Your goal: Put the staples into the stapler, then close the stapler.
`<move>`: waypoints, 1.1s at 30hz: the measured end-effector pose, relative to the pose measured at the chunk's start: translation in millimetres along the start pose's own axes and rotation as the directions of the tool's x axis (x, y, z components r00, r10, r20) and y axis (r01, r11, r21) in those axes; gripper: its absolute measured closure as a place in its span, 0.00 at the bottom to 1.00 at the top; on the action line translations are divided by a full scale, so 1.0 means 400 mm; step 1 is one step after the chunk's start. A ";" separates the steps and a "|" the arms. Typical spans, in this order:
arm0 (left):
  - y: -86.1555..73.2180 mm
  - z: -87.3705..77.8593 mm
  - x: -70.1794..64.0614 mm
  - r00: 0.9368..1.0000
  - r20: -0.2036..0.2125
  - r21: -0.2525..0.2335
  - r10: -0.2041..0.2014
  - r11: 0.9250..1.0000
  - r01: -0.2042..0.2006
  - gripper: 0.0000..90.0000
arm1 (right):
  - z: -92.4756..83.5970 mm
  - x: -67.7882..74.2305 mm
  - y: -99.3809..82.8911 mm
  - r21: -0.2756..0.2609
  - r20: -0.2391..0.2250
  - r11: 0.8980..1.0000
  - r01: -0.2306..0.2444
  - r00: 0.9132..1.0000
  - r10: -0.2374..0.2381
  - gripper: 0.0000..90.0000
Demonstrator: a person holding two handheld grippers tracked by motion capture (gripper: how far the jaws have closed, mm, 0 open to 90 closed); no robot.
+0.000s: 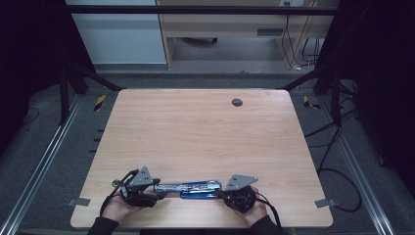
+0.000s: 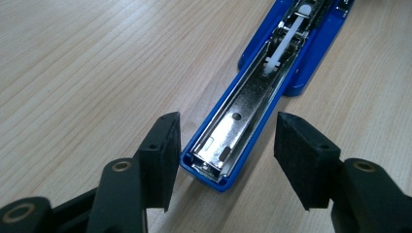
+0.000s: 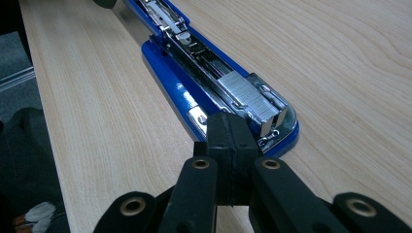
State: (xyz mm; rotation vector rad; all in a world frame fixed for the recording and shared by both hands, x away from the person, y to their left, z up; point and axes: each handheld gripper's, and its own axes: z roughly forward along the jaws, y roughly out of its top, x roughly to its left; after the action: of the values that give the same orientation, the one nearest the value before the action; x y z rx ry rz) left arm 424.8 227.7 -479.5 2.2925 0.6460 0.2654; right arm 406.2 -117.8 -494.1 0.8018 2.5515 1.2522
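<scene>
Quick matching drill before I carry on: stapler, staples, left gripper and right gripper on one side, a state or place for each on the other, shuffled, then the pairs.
1 stapler
2 staples
3 left gripper
4 right gripper

A jaws shut
B swung open flat on the table
C jaws apart, astride the stapler's end
D stacked in the metal channel

Pairs: 1-B, 2-D, 3-C, 4-A

The wooden table (image 1: 205,132) lies open beyond the two grippers, broken by a small round grommet (image 1: 237,102) near its far edge, while the opened blue stapler (image 1: 193,188) blocks the strip between the left gripper (image 1: 149,192) and right gripper (image 1: 222,192).
</scene>
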 end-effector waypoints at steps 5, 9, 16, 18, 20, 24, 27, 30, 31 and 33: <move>0.002 -0.001 0.011 1.000 0.019 0.002 -0.004 1.000 0.004 0.53 | 0.001 0.000 0.001 -0.001 0.001 1.000 -0.001 1.000 0.001 1.00; 0.007 0.003 0.017 0.999 0.039 0.013 0.011 1.000 -0.012 0.53 | 0.003 -0.001 0.001 -0.006 0.001 1.000 -0.002 1.000 0.002 1.00; 0.013 0.013 0.021 0.998 0.058 0.030 0.032 0.999 -0.034 0.53 | 0.004 -0.001 0.000 -0.009 0.002 1.000 0.000 1.000 0.000 1.00; 0.013 0.013 0.023 0.997 0.064 0.030 0.040 0.999 -0.042 0.53 | 0.004 -0.002 0.001 -0.009 0.003 1.000 0.000 1.000 0.000 1.00; 0.013 0.012 0.023 0.997 0.066 0.031 0.044 0.998 -0.046 0.53 | 0.005 -0.002 0.001 -0.009 0.003 1.000 -0.001 1.000 0.001 1.00; 0.014 0.012 0.023 0.997 0.069 0.034 0.041 0.998 -0.044 0.54 | 0.005 -0.002 0.001 -0.010 0.003 1.000 0.002 1.000 -0.002 1.00; 0.019 0.011 0.024 0.996 0.069 0.049 0.057 0.997 -0.061 0.54 | 0.005 -0.002 0.000 -0.011 0.003 1.000 -0.003 1.000 0.003 1.00; 0.021 0.012 0.025 0.995 0.072 0.055 0.064 0.996 -0.068 0.55 | 0.005 -0.001 0.000 -0.012 0.004 1.000 -0.003 1.000 0.003 1.00; 0.021 0.012 0.026 0.995 0.074 0.058 0.068 0.996 -0.073 0.55 | 0.004 -0.002 0.000 -0.010 0.003 1.000 -0.004 1.000 0.004 1.00; 0.022 0.012 0.027 0.994 0.080 0.063 0.081 0.994 -0.086 0.55 | 0.005 -0.003 0.000 -0.012 -0.002 1.000 -0.003 1.000 0.003 1.00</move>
State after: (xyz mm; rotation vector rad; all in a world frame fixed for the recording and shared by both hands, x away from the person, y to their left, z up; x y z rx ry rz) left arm 438.8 225.2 -476.8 2.3849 0.5275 0.1967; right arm 408.1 -117.0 -495.4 0.8021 2.5431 1.2688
